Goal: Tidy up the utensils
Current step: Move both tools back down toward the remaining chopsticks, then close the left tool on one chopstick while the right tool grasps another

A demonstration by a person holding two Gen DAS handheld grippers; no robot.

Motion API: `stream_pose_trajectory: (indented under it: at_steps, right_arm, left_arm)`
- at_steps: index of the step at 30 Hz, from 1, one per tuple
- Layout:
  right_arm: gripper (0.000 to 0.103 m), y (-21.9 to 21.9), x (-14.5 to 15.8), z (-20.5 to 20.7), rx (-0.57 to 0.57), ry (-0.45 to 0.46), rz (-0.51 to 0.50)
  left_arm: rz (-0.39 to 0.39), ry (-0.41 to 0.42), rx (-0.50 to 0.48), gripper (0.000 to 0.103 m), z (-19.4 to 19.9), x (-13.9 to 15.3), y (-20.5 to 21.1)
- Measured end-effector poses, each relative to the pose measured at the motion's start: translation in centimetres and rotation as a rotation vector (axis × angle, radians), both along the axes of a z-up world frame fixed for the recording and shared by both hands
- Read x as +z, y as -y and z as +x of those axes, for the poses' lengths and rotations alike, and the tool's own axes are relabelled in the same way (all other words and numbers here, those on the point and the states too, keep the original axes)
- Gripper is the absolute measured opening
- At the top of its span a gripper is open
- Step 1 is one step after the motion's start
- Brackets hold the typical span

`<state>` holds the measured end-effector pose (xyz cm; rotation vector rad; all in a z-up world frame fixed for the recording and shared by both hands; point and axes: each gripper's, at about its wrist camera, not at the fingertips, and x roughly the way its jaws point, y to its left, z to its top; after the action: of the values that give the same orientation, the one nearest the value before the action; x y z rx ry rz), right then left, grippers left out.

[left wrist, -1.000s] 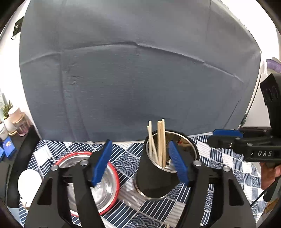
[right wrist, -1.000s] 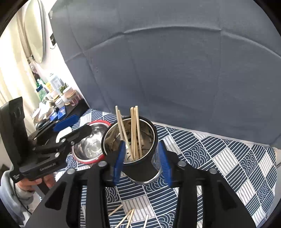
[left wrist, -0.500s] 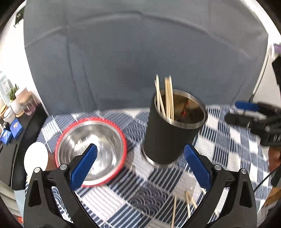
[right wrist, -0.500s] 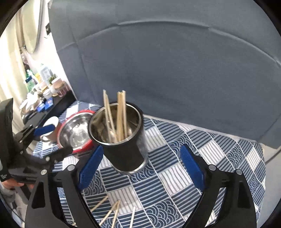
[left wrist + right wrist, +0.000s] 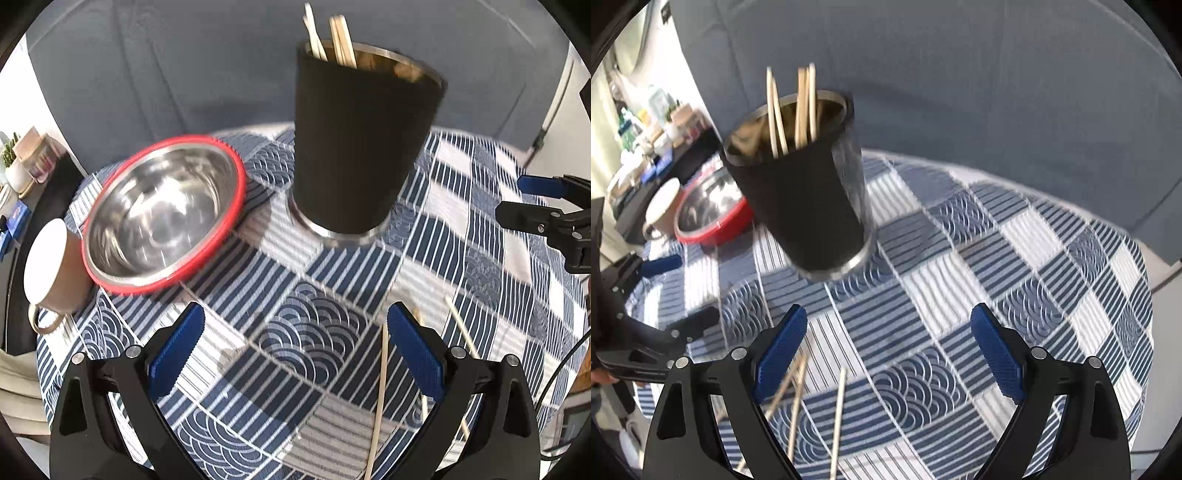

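A black metal cup [image 5: 360, 147] stands on the blue patterned tablecloth [image 5: 317, 332] with several wooden chopsticks [image 5: 332, 38] upright in it. It also shows in the right wrist view [image 5: 803, 192]. Loose chopsticks [image 5: 380, 398] lie on the cloth near both grippers, also in the right wrist view [image 5: 838, 413]. My left gripper [image 5: 295, 354] is open and empty, pulled back in front of the cup. My right gripper [image 5: 890, 358] is open and empty, also back from the cup. The right gripper shows at the right edge of the left wrist view [image 5: 546, 214].
A steel bowl with a red rim [image 5: 162, 214] sits left of the cup, a white mug [image 5: 51, 262] beside it. A shelf with jars and bottles [image 5: 653, 122] stands at the far left. A grey cloth backdrop [image 5: 221, 62] hangs behind the table.
Both grippers opened wide and drew back and down from the cup. The right gripper had its fingers around the cup one second ago and has let go. The loose chopsticks came into view.
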<state>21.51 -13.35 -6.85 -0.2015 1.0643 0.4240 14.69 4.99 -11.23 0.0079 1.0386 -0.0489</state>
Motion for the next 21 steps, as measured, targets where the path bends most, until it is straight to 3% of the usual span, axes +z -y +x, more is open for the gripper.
stream_pose_trajectory:
  at_steps: [13, 21]
  right_arm:
    - [0.086, 0.8, -5.6, -3.2, 0.01, -0.134, -0.064]
    - [0.086, 1.4, -8.1, -5.6, 0.027, -0.185, -0.107]
  left_arm:
    - [0.042, -0.149, -0.051, 0.097, -2.6, -4.5, 1.9]
    - [0.069, -0.182, -0.079, 0.097, -3.7, -5.4, 2.3]
